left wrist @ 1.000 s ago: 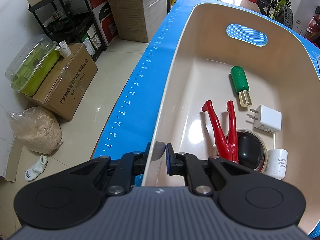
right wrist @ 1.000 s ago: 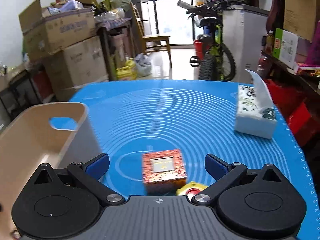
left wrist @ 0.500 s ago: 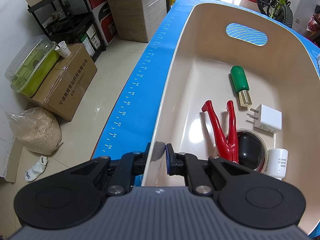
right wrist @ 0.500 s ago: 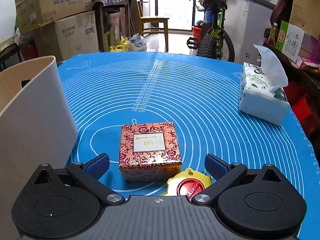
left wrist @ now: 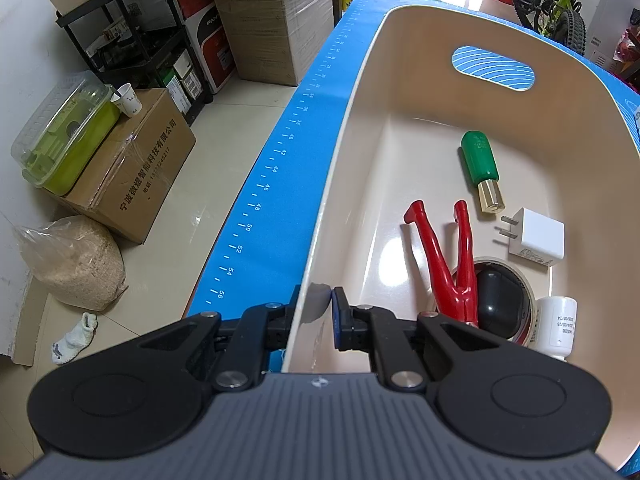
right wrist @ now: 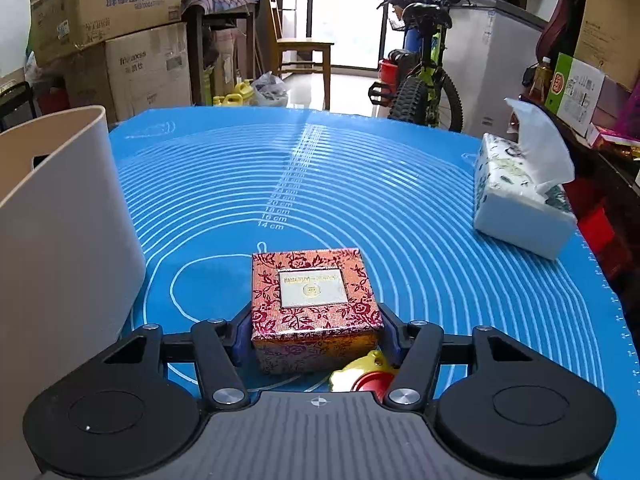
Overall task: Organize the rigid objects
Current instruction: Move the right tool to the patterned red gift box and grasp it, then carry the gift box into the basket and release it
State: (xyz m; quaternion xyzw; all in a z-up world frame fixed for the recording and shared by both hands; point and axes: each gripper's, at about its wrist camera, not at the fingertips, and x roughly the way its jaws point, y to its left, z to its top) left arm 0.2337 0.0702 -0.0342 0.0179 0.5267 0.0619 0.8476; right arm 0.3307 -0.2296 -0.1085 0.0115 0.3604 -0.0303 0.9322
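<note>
Right wrist view: my right tongs [right wrist: 316,334] are closing around the red patterned box [right wrist: 314,306], which sits between the jaws on the blue mat [right wrist: 360,184]; the pads look to be at its two sides, though I cannot tell if they press yet. Just behind the box, toward me, a yellow and red round thing [right wrist: 362,374] pokes out under the right jaw. I judge I should finish the squeeze squarely on the box's side walls, low enough that the lid does not pop, and keep that yellow piece out of the pinch. To the left of the box stands the beige bin [right wrist: 68,216]; well off to its right lies a tissue pack [right wrist: 520,200].

In the left wrist view my left tongs [left wrist: 316,312] are clamped on the near wall of the bin, one jaw outside, one inside, steadying it. Inside the bin lie red pliers [left wrist: 448,256], a green bottle [left wrist: 480,164], a white charger [left wrist: 538,236], a tape roll [left wrist: 516,276] and a white canister [left wrist: 558,326]. I would lift the box straight up, clear the rim, then set it in the bare far end beyond the bottle.
</note>
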